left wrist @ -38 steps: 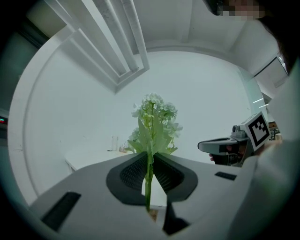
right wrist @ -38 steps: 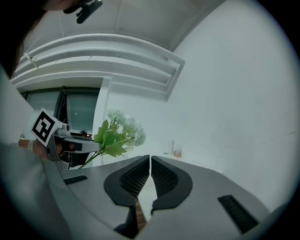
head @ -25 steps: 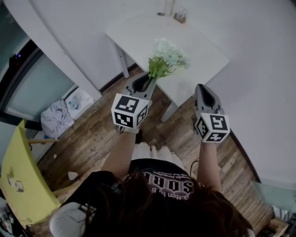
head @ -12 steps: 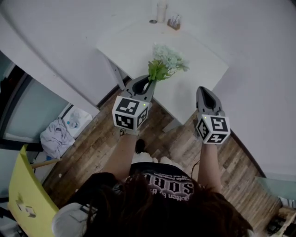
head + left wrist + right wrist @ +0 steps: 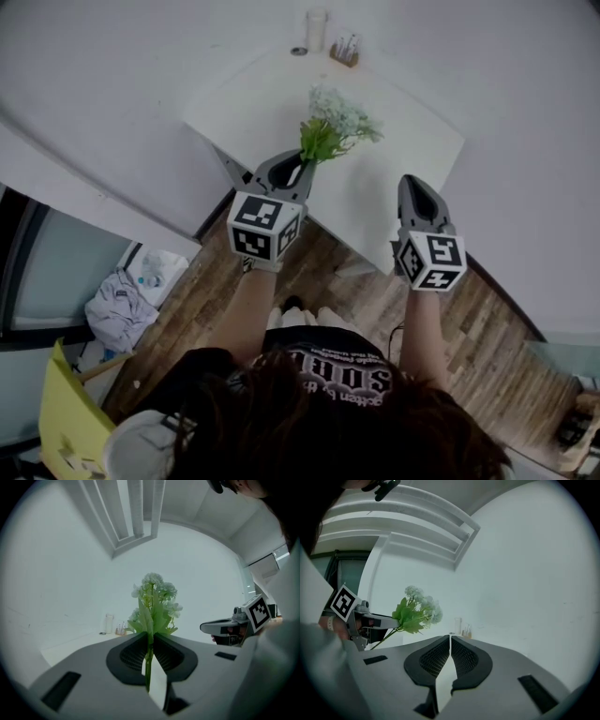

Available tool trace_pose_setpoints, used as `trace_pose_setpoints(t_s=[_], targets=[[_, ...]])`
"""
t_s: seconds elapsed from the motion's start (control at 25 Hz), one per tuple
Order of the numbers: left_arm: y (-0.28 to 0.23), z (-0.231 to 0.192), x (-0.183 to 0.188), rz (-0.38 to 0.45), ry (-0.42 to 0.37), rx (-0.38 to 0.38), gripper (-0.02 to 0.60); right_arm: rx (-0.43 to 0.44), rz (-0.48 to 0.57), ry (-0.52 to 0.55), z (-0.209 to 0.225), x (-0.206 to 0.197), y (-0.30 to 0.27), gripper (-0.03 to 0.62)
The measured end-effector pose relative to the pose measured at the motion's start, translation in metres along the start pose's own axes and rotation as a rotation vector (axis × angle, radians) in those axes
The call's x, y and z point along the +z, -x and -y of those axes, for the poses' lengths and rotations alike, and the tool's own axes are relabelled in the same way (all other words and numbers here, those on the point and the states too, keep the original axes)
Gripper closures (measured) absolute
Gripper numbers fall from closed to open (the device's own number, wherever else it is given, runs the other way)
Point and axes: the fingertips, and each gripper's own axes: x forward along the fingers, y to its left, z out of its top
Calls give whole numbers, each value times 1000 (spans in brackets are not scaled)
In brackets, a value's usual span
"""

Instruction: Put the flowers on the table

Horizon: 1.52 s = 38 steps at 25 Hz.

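Note:
A bunch of white flowers point(image 5: 339, 114) with green leaves point(image 5: 320, 141) hangs over the near part of the white table point(image 5: 253, 94). My left gripper point(image 5: 302, 161) is shut on its stems, and the blooms point(image 5: 154, 587) rise straight above the jaws in the left gripper view. My right gripper point(image 5: 417, 186) is held level with it to the right, above the table's near right edge, shut with nothing between its jaws point(image 5: 450, 637). From the right gripper view the flowers point(image 5: 423, 603) and the left gripper point(image 5: 365, 620) show at the left.
At the table's far edge stand a clear glass point(image 5: 316, 28) and a small holder with bottles point(image 5: 344, 52), against the white wall. Wooden floor point(image 5: 356, 291) lies below. A yellow chair point(image 5: 64, 427) and a bundle of cloth point(image 5: 122, 305) sit at the left.
The person has stepped toward the table: it has slid nearer and lower in the head view. Both grippers now hang over it, with the flowers held as before.

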Motion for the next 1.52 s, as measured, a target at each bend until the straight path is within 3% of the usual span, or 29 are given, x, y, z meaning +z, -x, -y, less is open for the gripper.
trace_pose_setpoints(t_s=[0.4,1.04,1.52], targets=[[-36,-28,0,-26,-1,-75,540,-76,-16,-17,3,-3,-31,562],[-136,-34,29,-14,-51,-84,540,-92,39,-29,87,23,-93,562],[-199,-52,27,-40,-47,-116,540,-124,1,-56,120,7,-131,562]])
